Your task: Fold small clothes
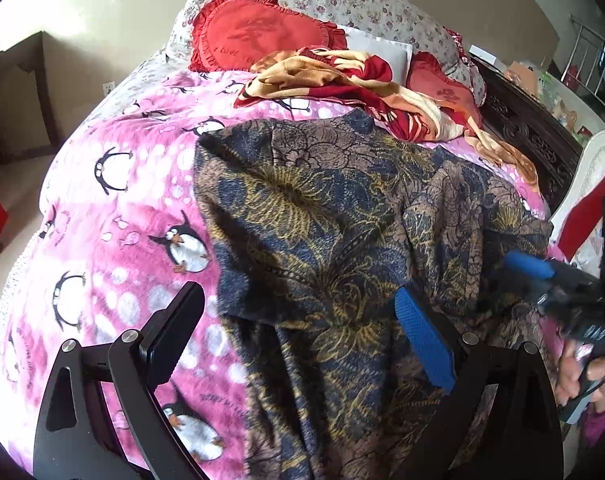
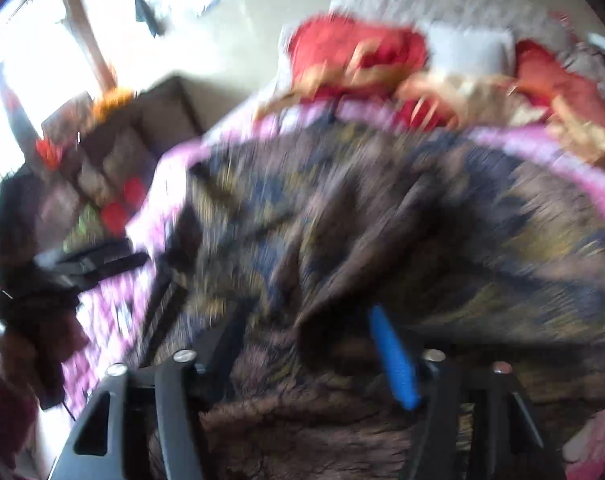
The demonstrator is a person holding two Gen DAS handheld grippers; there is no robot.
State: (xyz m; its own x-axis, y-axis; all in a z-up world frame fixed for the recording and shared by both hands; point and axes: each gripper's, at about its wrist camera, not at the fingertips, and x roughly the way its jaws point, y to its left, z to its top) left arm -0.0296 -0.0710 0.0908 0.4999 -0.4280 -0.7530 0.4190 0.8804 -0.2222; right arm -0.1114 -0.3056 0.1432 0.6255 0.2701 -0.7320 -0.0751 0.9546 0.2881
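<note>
A dark garment (image 1: 334, 232) with a blue, brown and gold flower print lies spread on the pink penguin blanket (image 1: 114, 216). My left gripper (image 1: 298, 320) is open above the garment's near left edge, holding nothing. My right gripper (image 1: 518, 264) shows at the right of the left wrist view, against the garment's right side. In the blurred right wrist view the garment (image 2: 382, 208) bunches up between the fingers of my right gripper (image 2: 302, 336), which look wide apart; the blur hides any grip. My left gripper (image 2: 102, 260) shows at the left there.
Red heart pillows (image 1: 254, 36), a floral pillow (image 1: 362, 4) and a crumpled red-and-tan blanket (image 1: 342, 80) lie at the bed's head. A dark carved bed frame (image 1: 526, 132) runs along the right. A dark desk (image 1: 14, 80) stands left of the bed.
</note>
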